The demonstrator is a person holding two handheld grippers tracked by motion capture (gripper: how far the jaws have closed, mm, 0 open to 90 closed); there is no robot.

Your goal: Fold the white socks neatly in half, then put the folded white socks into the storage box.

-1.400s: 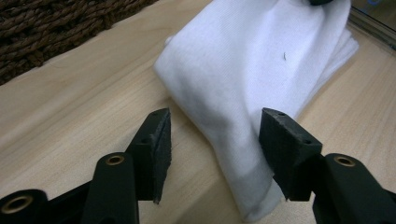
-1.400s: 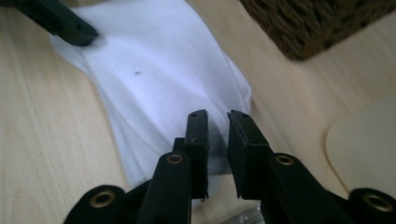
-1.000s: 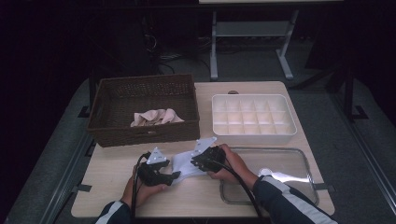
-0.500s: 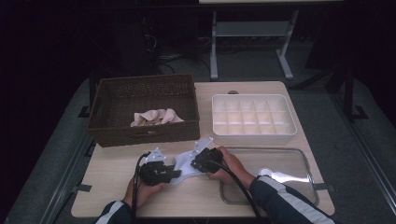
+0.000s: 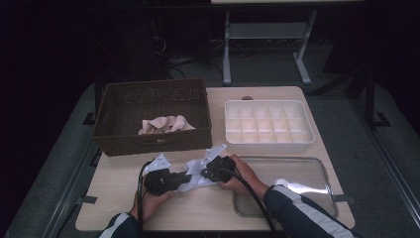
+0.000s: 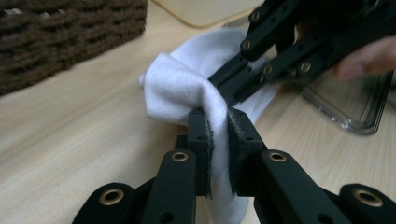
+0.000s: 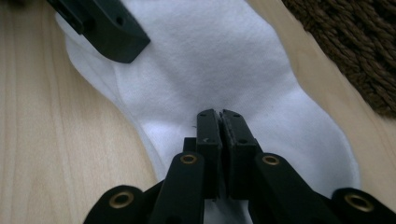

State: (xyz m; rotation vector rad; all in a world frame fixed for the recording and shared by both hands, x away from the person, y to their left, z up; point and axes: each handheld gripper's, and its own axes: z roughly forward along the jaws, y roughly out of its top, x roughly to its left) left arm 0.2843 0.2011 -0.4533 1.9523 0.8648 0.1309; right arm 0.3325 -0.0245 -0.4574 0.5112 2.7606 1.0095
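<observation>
A white cloth [image 5: 194,181] lies at the front middle of the wooden table [image 5: 124,198], and both grippers hold it. My left gripper [image 5: 186,177] has just been closing its jaws, which now pinch a raised fold of the cloth [image 6: 177,88], as the left gripper view [image 6: 218,128] shows. My right gripper [image 5: 203,173] is shut on the cloth's [image 7: 224,60] other side, its jaws [image 7: 218,116] pressed together on the fabric. The two grippers point at each other, tips close.
A brown wicker basket [image 5: 153,96] with a beige cloth [image 5: 166,124] in it stands at the back left. At the back right is a white compartment box [image 5: 269,124]. A clear tray [image 5: 312,168] lies at the front right, under the right forearm.
The left gripper's jaws have closed onto a fold of the white cloth. Both hands have stayed about where they were.
</observation>
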